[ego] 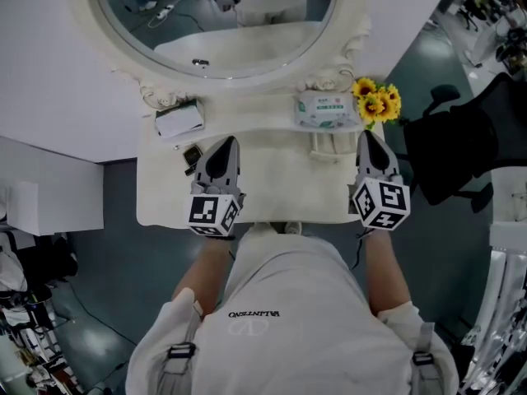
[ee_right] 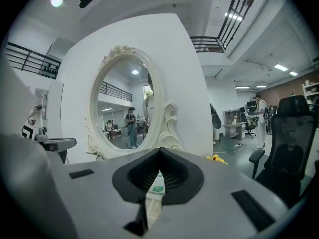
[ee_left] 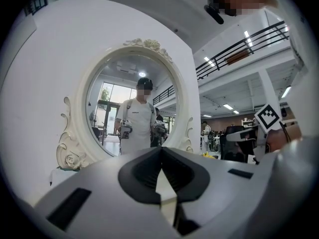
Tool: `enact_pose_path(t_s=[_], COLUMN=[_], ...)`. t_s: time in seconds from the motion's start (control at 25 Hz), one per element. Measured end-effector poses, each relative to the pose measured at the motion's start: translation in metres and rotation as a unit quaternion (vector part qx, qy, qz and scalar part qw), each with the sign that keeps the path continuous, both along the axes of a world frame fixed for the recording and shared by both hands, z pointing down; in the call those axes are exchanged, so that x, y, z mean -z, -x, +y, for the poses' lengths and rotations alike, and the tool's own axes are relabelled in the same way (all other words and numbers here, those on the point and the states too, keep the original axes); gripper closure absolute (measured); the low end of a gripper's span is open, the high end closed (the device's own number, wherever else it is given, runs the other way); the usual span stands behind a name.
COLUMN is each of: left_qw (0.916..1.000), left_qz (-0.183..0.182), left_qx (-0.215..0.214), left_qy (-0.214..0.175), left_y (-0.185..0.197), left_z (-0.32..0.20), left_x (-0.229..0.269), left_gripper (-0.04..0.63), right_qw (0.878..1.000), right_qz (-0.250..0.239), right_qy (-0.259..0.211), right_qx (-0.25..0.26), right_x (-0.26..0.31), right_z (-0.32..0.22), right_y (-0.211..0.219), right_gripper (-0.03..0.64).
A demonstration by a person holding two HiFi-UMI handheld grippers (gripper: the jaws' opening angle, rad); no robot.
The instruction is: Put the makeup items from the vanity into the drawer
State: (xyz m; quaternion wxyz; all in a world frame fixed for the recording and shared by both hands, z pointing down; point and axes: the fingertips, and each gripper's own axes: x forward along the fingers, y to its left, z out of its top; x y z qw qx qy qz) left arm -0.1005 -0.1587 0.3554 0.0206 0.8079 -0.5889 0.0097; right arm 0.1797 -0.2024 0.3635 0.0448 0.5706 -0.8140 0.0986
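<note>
— Where are the makeup things found, and how are the jaws set?

— A small dark makeup piece [ego: 191, 156] is seen on the cream vanity top [ego: 280, 189], just beside the left gripper [ego: 228, 141]. What look like pale slim tubes [ego: 329, 145] lie just left of the right gripper [ego: 367, 137]. Both pairs of jaws are pressed together, with nothing pinched. The drawer is shown in no view, so whether it is open cannot be told.

— What could be spoiled from here?

— With jaws closed like that, a thing could only be shoved, not gripped — the dark piece might be pushed toward the left edge, and the tubes, if round, could be set rolling. The green-and-white soft pack of wipes [ego: 326, 110] and the bunch of yellow sunflowers [ego: 377, 101] stand just behind the right gripper and could be knocked by a reach carried too far.

— And the surroundings?

— A flat white box [ego: 179, 119] is set at the back left, below a white carved oval mirror [ego: 214, 23]. A black office chair [ego: 453, 151] is placed to the right on a grey-green floor [ego: 107, 220] — an open hall is seen beyond.
</note>
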Motion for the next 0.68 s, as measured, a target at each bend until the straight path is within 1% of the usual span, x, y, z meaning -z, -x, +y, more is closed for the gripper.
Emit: enact_pose_path(t_s=[0.32, 0.56, 0.68], left_qw=[1.0000, 0.9999, 0.9998], left_qz=[0.001, 0.005, 0.007], left_qx=[0.007, 0.009, 0.009], left_qy=[0.006, 0.013, 0.015], left_y=[0.004, 0.008, 0.009], left_z=[0.006, 0.010, 0.011], left_x=[-0.003, -0.007, -0.008], left_gripper=[0.595, 0.595, 0.595], right_qw=[1.000, 1.000, 1.000], right_qz=[0.001, -0.012, -0.009], right_qy=[-0.001, 0.007, 0.006], right_qx=[-0.002, -0.001, 0.000], right_x=[0.000, -0.001, -0.001], right_z=[0.003, 0.005, 0.006], right_y=[0.002, 0.008, 0.011], right_gripper=[0.607, 0.607, 0.607])
